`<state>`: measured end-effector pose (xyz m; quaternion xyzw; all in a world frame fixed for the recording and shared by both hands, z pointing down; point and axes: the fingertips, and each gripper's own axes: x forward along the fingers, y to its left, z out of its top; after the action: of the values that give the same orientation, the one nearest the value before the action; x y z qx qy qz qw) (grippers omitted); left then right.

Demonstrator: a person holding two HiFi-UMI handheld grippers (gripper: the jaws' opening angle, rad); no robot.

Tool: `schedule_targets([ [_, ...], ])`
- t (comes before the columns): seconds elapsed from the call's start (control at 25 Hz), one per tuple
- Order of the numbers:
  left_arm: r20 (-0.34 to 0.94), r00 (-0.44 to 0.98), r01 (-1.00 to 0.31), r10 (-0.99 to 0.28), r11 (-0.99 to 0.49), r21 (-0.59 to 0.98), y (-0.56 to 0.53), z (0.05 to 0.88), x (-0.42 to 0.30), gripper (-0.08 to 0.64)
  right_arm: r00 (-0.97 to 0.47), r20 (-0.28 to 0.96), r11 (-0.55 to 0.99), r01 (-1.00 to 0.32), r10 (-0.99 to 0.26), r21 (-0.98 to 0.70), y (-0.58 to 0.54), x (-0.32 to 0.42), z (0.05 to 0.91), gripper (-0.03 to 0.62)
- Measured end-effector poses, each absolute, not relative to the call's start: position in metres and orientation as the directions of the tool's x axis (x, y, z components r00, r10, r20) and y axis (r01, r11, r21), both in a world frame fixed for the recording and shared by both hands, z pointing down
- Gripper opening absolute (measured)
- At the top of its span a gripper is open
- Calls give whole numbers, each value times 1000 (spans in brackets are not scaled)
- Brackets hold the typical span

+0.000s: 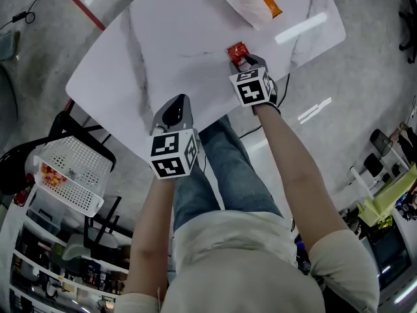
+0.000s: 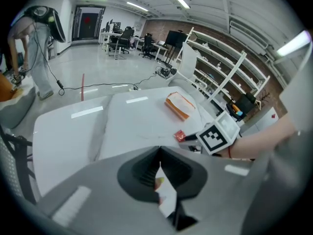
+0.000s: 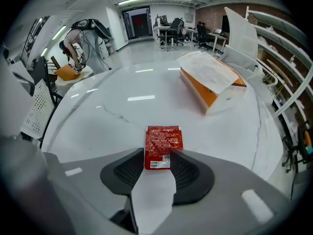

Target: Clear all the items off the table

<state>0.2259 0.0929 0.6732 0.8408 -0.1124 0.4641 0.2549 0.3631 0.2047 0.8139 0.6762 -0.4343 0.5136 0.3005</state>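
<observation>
A small red packet (image 1: 236, 49) lies near the front right edge of the white marble table (image 1: 176, 38). My right gripper (image 1: 245, 60) is shut on the packet's near end; in the right gripper view the packet (image 3: 163, 141) sits between the two pads (image 3: 188, 170), touching both. An orange-and-white bag (image 1: 251, 2) lies at the table's far side, beyond the packet (image 3: 210, 82). My left gripper (image 1: 177, 104) hovers over the table's near edge, shut with nothing between its tips (image 2: 159, 151). The left gripper view also shows the right gripper (image 2: 195, 137) and the bag (image 2: 178, 105).
A white mesh basket (image 1: 71, 175) with a few items inside stands on a black frame left of the table. Shelving (image 2: 220, 72) runs along the right. A person (image 3: 80, 43) bends over a table in the background, with office chairs (image 2: 122, 38) further back.
</observation>
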Motion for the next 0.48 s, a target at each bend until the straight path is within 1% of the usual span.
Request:
schedule_targets([
  [0.16,839,542,-431,52,-840,330,95,675,225,8,91,954,-429,-902,-287,-42,204,362,814,164],
  [0.36,840,540,-427,57,-841,332,97,676,225,8,80,958,-393,-919,-274,-35,201,361,814,146],
  [0.4,840,540,-428,57,-841,332,97,676,225,8,84,960,-379,-925,-268,-25,201,361,814,70],
  [0.44,840,540,-428,57,-841,332,98,675,224,8,92,961,-366,-931,-261,-11,201,361,813,28],
  [0.48,839,540,-427,57,-841,332,98,675,224,8,101,962,-355,-935,-255,4,201,361,813,25],
])
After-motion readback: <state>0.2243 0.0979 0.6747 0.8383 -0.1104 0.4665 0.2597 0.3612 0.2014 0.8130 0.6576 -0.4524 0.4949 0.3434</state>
